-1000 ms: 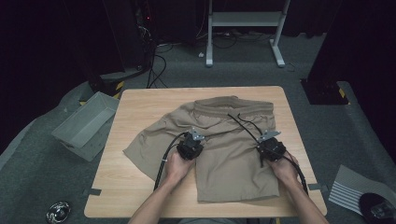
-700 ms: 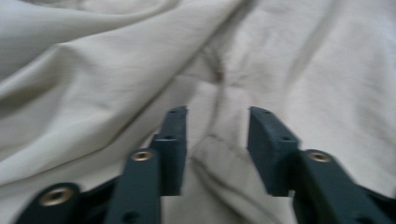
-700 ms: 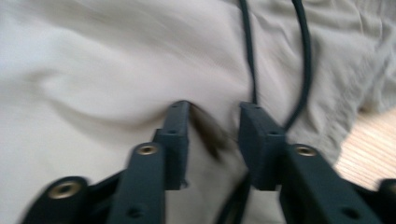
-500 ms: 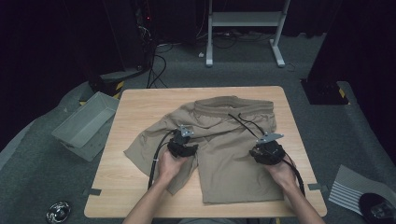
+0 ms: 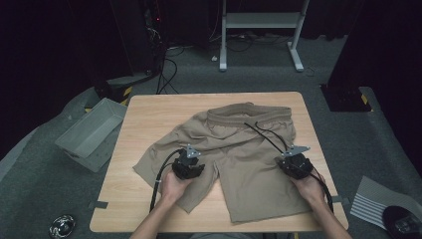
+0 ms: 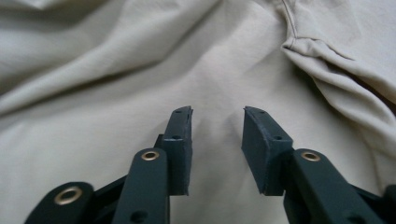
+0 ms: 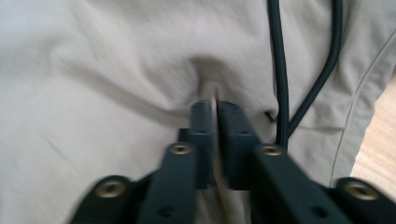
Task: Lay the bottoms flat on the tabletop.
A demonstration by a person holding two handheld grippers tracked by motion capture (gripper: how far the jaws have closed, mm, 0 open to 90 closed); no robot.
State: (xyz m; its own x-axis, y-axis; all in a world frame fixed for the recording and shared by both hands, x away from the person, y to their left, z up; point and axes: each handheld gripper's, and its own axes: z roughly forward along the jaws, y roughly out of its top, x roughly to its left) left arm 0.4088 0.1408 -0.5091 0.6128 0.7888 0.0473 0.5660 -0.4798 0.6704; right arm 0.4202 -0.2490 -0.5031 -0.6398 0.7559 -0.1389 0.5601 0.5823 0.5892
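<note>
right gripper view: a fold of the tan fabric shorts (image 7: pixel 116 93) is pinched by the right gripper (image 7: pixel 215 112), while cloth lies ahead of the left gripper (image 6: pixel 217 116), held narrowly apart.

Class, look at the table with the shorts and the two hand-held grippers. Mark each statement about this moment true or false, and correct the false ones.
1. The right gripper is shut on a pinch of the khaki shorts. True.
2. The left gripper has fabric clamped between its fingers. False: its fingers stand apart over the cloth, open.
3. The shorts' waistband lies toward the far edge of the wooden table. True.
4. The grey bin sits on the table beside the shorts. False: it is on the floor, off the table's left side.
5. A black cable crosses the shorts near the right gripper. True.
</note>
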